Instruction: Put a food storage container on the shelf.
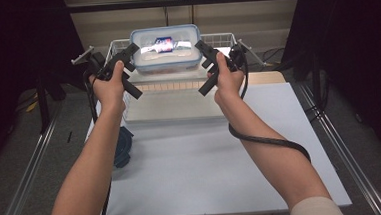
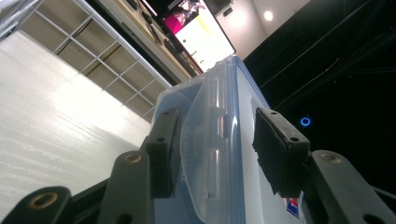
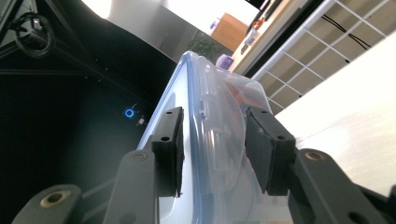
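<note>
Forearms (image 1: 96,158) below, clear blue-rimmed lidded box (image 1: 165,50), label (image 1: 163,44) on lid

Lighting: high view dim at the sides, brightest at centre; glare on the clear plastic lidded container (image 1: 165,48) and white table sheet (image 1: 221,150). Gripper views: blown-out white surface, bright ceiling spots, black backgrounds. Slightly soft, blurred near jaws.

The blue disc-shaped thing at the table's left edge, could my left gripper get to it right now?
Probably not at once: the left gripper is clamped on one end of the lidded plastic container, the right gripper on the other. The blue object lies uncovered beside the left forearm.
</note>
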The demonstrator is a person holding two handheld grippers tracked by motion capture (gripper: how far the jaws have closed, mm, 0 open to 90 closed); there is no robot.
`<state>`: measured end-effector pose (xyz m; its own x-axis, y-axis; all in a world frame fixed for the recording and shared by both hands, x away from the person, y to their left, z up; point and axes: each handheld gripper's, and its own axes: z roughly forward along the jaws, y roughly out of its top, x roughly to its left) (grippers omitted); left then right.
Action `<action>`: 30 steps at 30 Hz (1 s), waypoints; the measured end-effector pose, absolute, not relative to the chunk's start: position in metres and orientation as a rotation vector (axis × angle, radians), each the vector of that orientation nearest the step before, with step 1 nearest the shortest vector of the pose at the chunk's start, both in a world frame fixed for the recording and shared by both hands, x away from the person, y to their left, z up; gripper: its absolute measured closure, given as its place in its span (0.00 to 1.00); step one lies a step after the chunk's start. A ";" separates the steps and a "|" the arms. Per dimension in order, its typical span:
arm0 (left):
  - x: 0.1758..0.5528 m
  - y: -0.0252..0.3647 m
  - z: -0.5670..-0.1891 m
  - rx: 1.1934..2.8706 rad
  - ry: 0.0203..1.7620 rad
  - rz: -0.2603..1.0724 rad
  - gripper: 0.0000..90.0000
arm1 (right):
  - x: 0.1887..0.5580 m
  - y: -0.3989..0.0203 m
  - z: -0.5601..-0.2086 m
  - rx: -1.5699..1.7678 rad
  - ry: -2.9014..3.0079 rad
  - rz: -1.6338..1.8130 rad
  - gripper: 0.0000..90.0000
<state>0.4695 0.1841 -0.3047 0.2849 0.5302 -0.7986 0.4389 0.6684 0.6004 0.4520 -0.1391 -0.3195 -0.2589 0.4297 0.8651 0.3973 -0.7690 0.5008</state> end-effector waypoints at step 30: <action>0.501 0.173 -0.320 0.908 1.407 0.063 0.56 | 0.472 -0.146 -0.334 2.003 1.055 2.205 0.62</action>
